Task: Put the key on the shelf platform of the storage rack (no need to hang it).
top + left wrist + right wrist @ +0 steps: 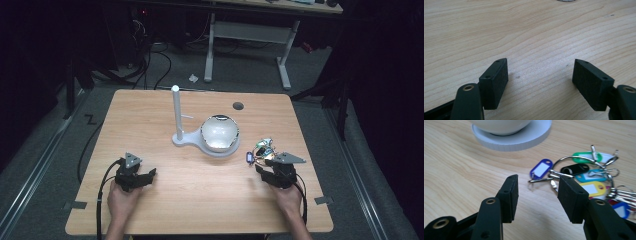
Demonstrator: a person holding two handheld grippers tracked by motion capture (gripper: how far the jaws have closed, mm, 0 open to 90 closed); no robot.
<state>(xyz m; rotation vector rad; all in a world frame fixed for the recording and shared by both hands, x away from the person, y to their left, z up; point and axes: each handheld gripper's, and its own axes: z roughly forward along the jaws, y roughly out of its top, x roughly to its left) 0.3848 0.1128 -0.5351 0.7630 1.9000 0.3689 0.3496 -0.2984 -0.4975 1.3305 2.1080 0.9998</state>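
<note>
A bunch of keys with coloured plastic tags (pixel 261 150) lies on the wooden table, right of a white bowl (pixel 220 132) on a white round base with an upright post (pixel 176 114). My right gripper (pixel 265 172) hovers just behind the keys, open, nothing between its pads. In the right gripper view the key bunch (pixel 584 176) lies just beyond the gripper (pixel 537 186), with the blue tag (pixel 541 168) nearest the gap and the base (pixel 524 137) farther off. My left gripper (pixel 145 177) rests open over bare wood at the front left; the left gripper view has its gripper (pixel 540 72) wide apart.
The table (pixel 150 115) has a dark round cable hole (pixel 238 106) at the back right. Cables trail from both grippers toward the front edge. Beyond the table stand a white desk frame (pixel 247 45) and floor cables.
</note>
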